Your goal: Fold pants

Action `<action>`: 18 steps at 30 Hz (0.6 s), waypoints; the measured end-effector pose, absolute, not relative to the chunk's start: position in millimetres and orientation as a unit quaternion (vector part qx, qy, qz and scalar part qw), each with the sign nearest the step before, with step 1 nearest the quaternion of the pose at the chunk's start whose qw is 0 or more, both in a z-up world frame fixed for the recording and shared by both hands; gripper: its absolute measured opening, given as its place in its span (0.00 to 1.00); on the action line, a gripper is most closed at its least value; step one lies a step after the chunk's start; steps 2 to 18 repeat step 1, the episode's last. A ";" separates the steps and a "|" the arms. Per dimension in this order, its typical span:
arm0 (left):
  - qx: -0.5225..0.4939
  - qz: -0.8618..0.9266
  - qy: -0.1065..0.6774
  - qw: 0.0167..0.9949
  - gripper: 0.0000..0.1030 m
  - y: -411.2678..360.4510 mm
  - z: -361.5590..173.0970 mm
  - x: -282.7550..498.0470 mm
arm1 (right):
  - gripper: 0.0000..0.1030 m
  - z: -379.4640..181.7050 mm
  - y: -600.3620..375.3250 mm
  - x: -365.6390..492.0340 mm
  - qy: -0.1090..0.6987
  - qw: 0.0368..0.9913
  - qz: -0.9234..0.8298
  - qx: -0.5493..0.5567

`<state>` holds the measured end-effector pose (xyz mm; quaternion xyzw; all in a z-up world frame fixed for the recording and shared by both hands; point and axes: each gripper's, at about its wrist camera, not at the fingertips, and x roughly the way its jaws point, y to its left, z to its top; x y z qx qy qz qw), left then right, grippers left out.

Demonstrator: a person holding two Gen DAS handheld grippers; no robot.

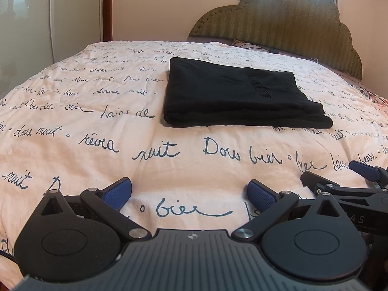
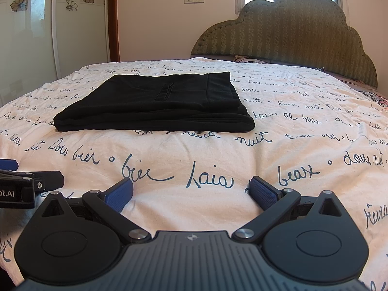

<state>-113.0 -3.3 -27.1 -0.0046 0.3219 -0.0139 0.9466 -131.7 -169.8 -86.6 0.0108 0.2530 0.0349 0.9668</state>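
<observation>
The black pants [image 1: 240, 94] lie folded into a flat rectangle on the bed, with stacked layers along the near edge. They also show in the right wrist view [image 2: 157, 104]. My left gripper [image 1: 189, 192] is open and empty, low over the quilt, well short of the pants. My right gripper [image 2: 191, 190] is open and empty, beside the left one, also short of the pants. The right gripper shows at the right edge of the left wrist view [image 1: 339, 174]. Part of the left gripper's body shows at the left edge of the right wrist view.
A pinkish-white quilt [image 1: 97, 126] with dark script covers the bed. A green scalloped headboard [image 2: 291, 36] stands at the far right. A wardrobe [image 2: 29, 36] with a glossy door stands at the left. A dark cable [image 1: 264, 48] lies near the headboard.
</observation>
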 end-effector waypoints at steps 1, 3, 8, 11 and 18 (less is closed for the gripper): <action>-0.004 -0.014 0.325 0.946 1.00 -3.3 -26.8 -111.5 | 1.00 -86.7 -169.6 -131.8 0.253 0.967 0.035 0.011; -0.004 -0.014 0.325 0.946 1.00 -3.3 -26.8 -111.5 | 1.00 -86.7 -169.6 -131.8 0.253 0.967 0.035 0.011; -0.004 -0.014 0.325 0.946 1.00 -3.3 -26.8 -111.5 | 1.00 -86.7 -169.6 -131.8 0.253 0.967 0.035 0.011; -0.004 -0.014 0.325 0.946 1.00 -3.3 -26.8 -111.5 | 1.00 -86.7 -169.6 -131.8 0.253 0.967 0.035 0.011; -0.004 -0.014 0.325 0.946 1.00 -3.3 -26.8 -111.5 | 1.00 -86.7 -169.6 -131.8 0.253 0.967 0.035 0.011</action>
